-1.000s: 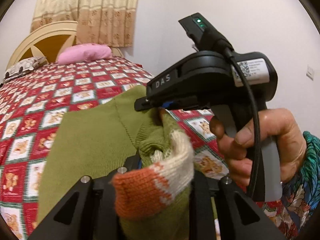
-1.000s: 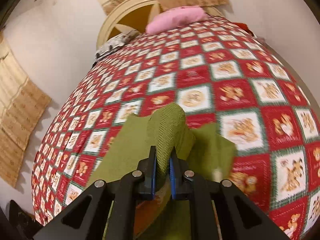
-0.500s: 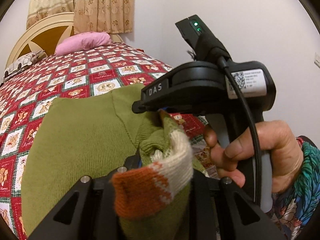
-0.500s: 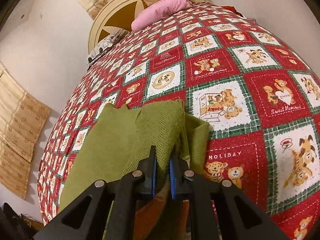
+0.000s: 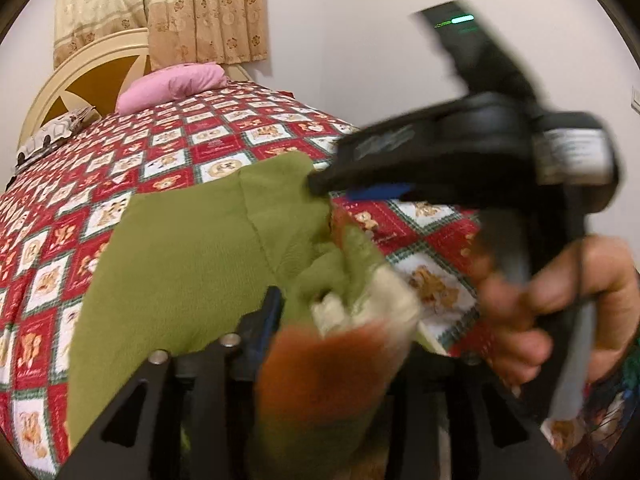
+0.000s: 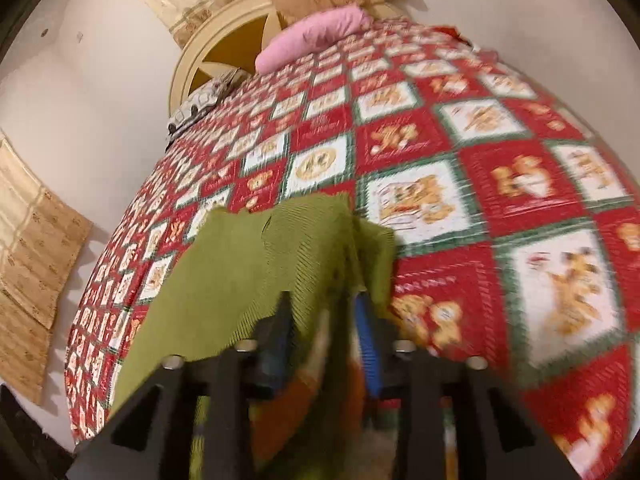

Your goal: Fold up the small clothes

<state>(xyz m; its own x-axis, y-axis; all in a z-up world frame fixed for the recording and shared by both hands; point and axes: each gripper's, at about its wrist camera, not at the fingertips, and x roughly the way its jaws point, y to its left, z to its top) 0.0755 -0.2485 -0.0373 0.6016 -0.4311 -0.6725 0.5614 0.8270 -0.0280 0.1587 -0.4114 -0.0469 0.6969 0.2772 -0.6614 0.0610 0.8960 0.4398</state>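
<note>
A small green knitted sweater (image 5: 188, 256) with an orange and cream cuff (image 5: 332, 364) lies on the red patchwork bedspread (image 5: 132, 168). My left gripper (image 5: 320, 312) has its jaws apart, and the cuff and bunched sleeve lie loose between them. My right gripper shows from the side in the left wrist view (image 5: 320, 188), at the sweater's far right edge. In the right wrist view my right gripper (image 6: 324, 312) has its jaws spread, with the green knit (image 6: 240, 264) draped loosely between them. Both views are blurred.
A pink pillow (image 5: 172, 84) and a patterned pillow (image 5: 52, 136) lie by the cream headboard (image 5: 80, 72). Beige curtains (image 5: 168, 4) hang behind it. White walls stand close on both sides of the bed. The person's hand (image 5: 560, 304) holds the right gripper's handle.
Both grippers were shut on the sweater half a second ago; now both have opened and let the fabric go. The right gripper has lifted slightly, and the sweater has settled onto the bed.
</note>
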